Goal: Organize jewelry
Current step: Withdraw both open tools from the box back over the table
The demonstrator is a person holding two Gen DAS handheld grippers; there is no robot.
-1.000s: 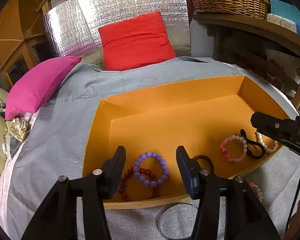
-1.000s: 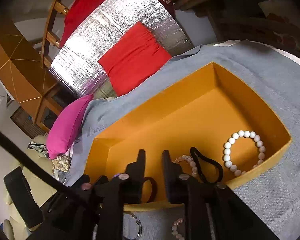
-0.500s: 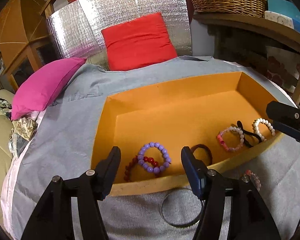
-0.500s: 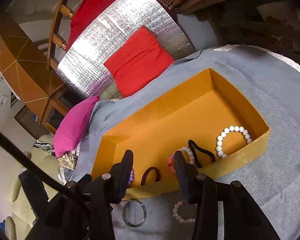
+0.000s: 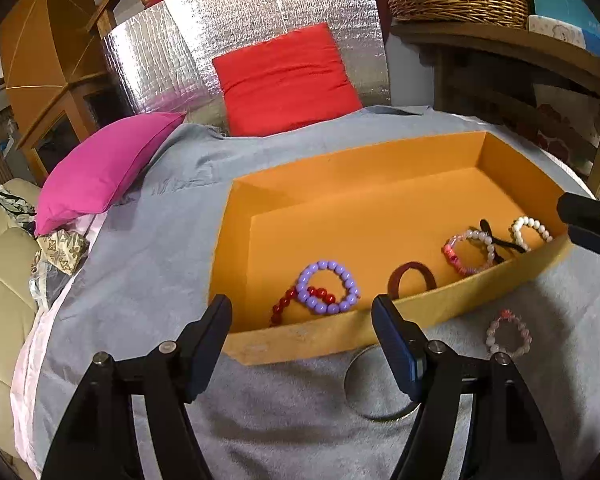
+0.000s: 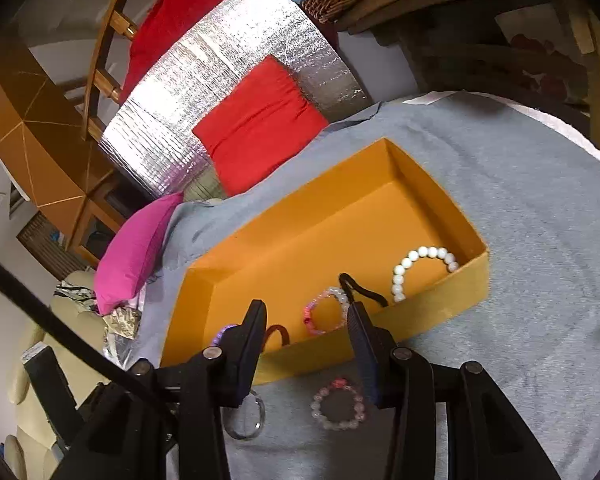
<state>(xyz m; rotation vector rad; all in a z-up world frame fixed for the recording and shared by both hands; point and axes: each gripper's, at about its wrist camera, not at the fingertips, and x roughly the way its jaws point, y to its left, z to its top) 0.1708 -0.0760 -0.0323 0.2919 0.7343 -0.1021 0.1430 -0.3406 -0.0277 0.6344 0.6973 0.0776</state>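
no readable text, labels or numbers

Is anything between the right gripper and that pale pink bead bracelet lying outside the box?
Nothing visible is. The right gripper is open above the grey cloth, and the pale pink bead bracelet lies bare on it just below the fingers. The orange box wall stands beyond it, the metal bangle off to its left.

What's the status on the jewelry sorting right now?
Left tool open, right tool open, both empty. Pale pink beaded bracelet and thin metal bangle outside the orange cardboard box, on grey cloth. Nothing in the way.
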